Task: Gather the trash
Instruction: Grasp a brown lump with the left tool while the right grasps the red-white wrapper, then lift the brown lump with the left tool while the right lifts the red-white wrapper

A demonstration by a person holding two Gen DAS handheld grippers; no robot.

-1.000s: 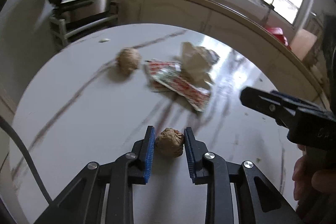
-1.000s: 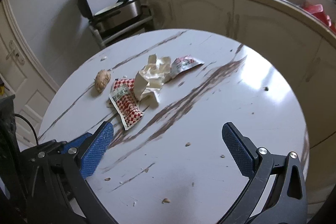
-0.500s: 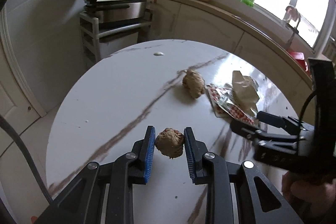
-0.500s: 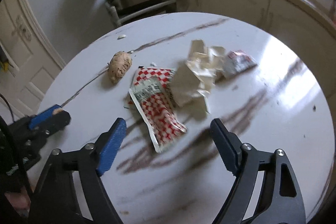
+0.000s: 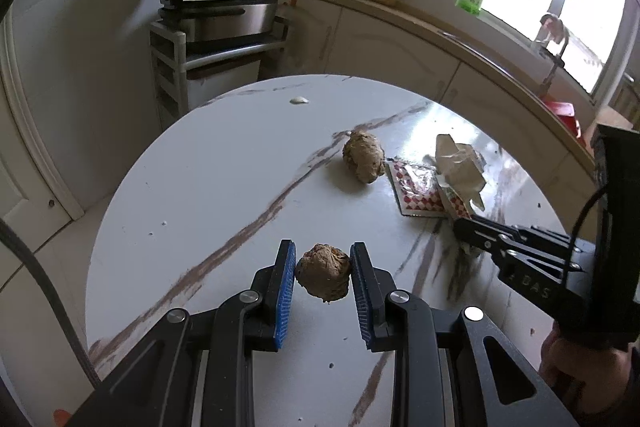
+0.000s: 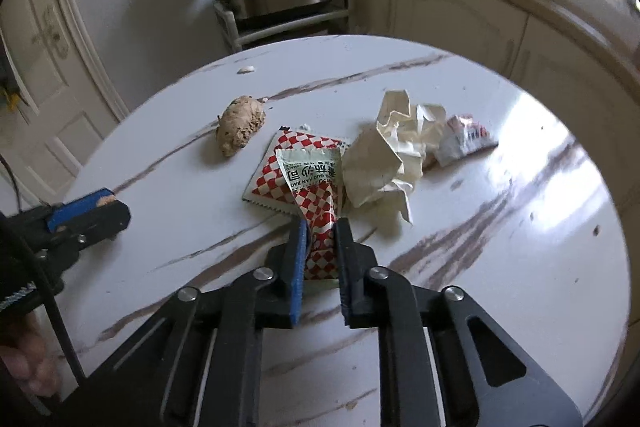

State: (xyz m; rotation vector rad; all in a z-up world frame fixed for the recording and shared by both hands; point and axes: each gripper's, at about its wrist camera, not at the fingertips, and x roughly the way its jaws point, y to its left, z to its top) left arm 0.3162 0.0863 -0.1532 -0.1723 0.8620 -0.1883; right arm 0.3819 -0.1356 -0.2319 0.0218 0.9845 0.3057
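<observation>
My left gripper (image 5: 322,273) is shut on a brown crumpled paper ball (image 5: 324,278) and holds it above the round white marble table (image 5: 208,187). My right gripper (image 6: 321,247) is shut on a red-and-white checkered sachet (image 6: 318,223) at the table's middle. A second checkered wrapper (image 6: 280,171) lies under it. A second brown ball (image 6: 240,125) lies to the left, also in the left wrist view (image 5: 363,161). Crumpled white paper (image 6: 394,155) and a small red-and-white packet (image 6: 464,139) lie to the right.
A metal rack with an open-lidded cooker (image 5: 216,11) stands beyond the table. A counter with cabinets (image 5: 400,39) curves along the back under a window. Small crumbs dot the tabletop (image 6: 596,231). A small white scrap (image 5: 299,101) lies near the far edge.
My right gripper moved forward to the trash pile and closed on the checkered sachet. My left gripper kept the brown ball and swung left, away from the pile.
</observation>
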